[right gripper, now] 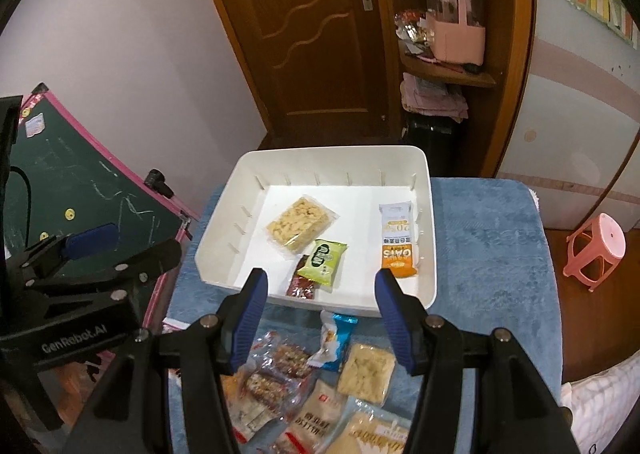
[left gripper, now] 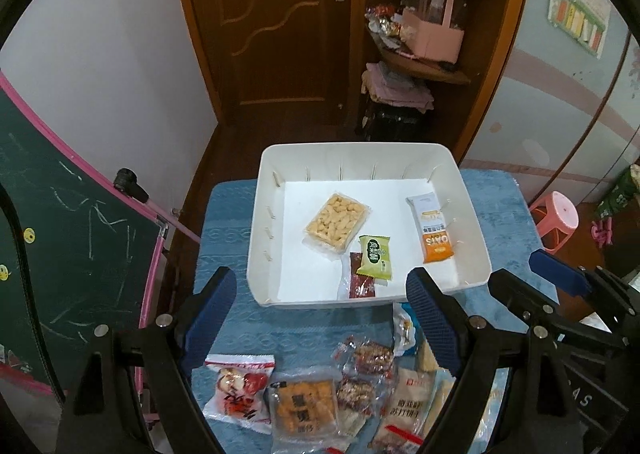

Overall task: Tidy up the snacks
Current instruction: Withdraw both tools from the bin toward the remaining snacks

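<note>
**Sorting snacks: four packets in the bin, both tools spread wide**

Hovering above the near end of the bench (left gripper: 240,318), which is covered by a blue towel, the left tool (left gripper: 320,318) has its two blue-padded fingers wide apart with nothing between them. The right tool (right gripper: 320,318) hangs beside it, likewise spread and empty.

A white bin (left gripper: 476,230) sits on the far half of the towel, its long axis running left to right. Inside lie four packets. A clear pack of puffed rice cake (left gripper: 336,222) rests near the middle, turned diagonally with its long axis running from near-left to far-right. An orange and white oat bar (left gripper: 432,230) lies near the right wall, its long axis running front to back, the orange end pointing toward the tools. A small green packet (left gripper: 374,257) sits just in front of the rice cake, overlapping the far end of a dark red packet (left gripper: 360,282) that points toward the near wall.

On the towel in front of the bin is a loose heap of snacks (right gripper: 320,382): clear-wrapped nut bars (right gripper: 280,370), a blue and white candy wrapper (right gripper: 334,338), another rice cake pack (right gripper: 366,372) and beige bags overlapping one another. In the left view, a red and white packet (left gripper: 240,386) lies at the heap's left edge.
</note>
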`<action>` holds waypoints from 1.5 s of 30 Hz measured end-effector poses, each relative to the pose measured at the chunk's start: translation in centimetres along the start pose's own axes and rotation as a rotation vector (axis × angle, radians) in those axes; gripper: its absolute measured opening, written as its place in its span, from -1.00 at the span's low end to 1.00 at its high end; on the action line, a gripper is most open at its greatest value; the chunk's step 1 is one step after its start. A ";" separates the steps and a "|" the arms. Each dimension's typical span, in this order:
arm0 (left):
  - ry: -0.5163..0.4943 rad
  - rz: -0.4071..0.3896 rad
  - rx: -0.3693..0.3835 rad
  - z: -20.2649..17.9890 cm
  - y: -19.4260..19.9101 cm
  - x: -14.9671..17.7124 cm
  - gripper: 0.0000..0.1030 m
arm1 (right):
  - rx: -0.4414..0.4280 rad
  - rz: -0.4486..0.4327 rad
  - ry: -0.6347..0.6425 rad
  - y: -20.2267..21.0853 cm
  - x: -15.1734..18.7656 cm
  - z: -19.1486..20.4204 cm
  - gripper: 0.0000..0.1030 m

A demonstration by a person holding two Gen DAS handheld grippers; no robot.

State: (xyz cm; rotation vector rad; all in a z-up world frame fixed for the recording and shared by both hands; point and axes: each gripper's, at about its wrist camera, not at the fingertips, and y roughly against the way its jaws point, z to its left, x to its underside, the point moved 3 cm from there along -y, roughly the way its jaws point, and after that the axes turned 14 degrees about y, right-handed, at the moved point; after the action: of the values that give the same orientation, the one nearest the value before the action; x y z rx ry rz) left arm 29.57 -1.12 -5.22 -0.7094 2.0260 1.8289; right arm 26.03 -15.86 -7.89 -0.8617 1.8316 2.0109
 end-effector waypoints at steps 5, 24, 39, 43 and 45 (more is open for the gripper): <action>-0.001 -0.026 0.023 2.4 3.0 0.8 0.68 | -0.014 -0.022 0.017 2.0 0.7 1.7 0.10; 0.027 0.164 -0.117 13.2 -3.0 9.3 0.74 | -0.183 0.184 0.019 -4.7 7.5 9.0 0.09; 0.079 0.342 -0.123 15.6 -10.9 13.4 0.74 | -0.319 0.396 0.001 -12.4 14.0 12.5 0.09; 0.092 0.368 -0.117 15.6 -12.3 13.4 0.74 | -0.343 0.414 -0.005 -13.4 14.5 13.0 0.09; 0.098 0.384 -0.111 15.6 -12.9 13.5 0.74 | -0.363 0.425 -0.025 -13.8 14.8 13.0 0.09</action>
State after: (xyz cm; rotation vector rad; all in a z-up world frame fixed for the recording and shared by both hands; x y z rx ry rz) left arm 24.22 11.57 -25.26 -0.4681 2.2630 2.1682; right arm 19.46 -3.80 -27.66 -0.5562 1.7779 2.6625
